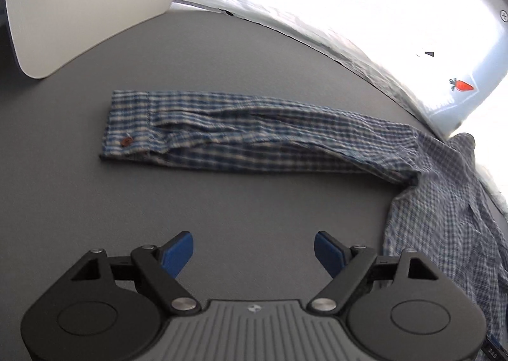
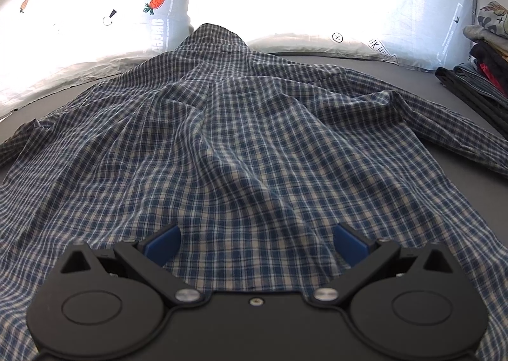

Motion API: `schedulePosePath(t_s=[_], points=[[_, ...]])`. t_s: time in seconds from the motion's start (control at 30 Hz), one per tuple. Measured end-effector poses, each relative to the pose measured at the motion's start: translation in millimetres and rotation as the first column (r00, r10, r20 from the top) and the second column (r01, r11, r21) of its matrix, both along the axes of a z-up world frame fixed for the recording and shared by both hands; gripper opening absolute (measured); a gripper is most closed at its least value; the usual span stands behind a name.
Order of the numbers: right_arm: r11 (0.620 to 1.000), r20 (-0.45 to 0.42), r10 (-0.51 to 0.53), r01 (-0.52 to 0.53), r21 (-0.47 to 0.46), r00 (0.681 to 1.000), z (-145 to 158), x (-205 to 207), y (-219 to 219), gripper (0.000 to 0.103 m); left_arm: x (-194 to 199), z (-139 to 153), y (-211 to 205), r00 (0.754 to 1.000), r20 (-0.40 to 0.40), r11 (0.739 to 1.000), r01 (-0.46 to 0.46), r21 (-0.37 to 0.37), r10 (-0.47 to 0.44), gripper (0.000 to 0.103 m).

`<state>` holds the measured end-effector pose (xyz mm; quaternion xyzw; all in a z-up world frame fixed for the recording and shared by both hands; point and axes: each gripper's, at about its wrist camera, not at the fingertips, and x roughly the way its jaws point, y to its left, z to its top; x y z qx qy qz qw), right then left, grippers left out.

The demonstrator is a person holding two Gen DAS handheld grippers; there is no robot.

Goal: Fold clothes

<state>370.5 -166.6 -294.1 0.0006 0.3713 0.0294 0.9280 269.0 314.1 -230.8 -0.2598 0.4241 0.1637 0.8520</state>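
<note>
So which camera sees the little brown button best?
The left wrist view. The brown button sits in plain sight on the cuff of the sleeve, stretched across the grey table. The right wrist view shows only the shirt's body, no button.

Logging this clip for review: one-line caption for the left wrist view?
Open left tool hovers above the gray table, facing the plaid shirt's outstretched sleeve.

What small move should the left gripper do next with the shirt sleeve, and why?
Probably the left gripper should go forward to the cuff and take it, to fold the sleeve over the shirt body. Its jaws are open and empty above the bare table, and the sleeve lies stretched out flat, away from the body.
</note>
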Motion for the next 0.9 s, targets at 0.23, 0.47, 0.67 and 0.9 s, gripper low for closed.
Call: schedulePosePath(t_s=[0.23, 0.47, 0.67, 0.9], points=[[0.992, -0.080, 0.097, -0.103, -0.075, 0.992, 22.1, -26.9, -32.4, 0.085, -24.5, -23.7, -101.2, 0.980, -0.089, 0.984, 0.177, -0.002, -0.177, 0.084], [0.969, -0.070, -0.123, 0.104, -0.222, 0.990, 49.1, -73.4, -124.8, 0.060, -50.6, -26.3, -139.4, 0.976, -0.100, 0.980, 0.197, -0.002, -0.196, 0.084], [0.982, -0.205, -0.177, 0.158, -0.107, 0.963, 34.7, -92.2, -181.5, 0.044, -65.4, -26.6, -173.4, 0.966, -0.095, 0.971, 0.240, 0.003, -0.238, 0.071], [0.979, -0.248, -0.174, 0.194, 0.057, 0.953, 51.1, -106.8, -182.3, 0.001, -80.3, -6.4, -176.0, 0.985, -0.116, 0.987, 0.138, 0.086, -0.127, 0.000]])
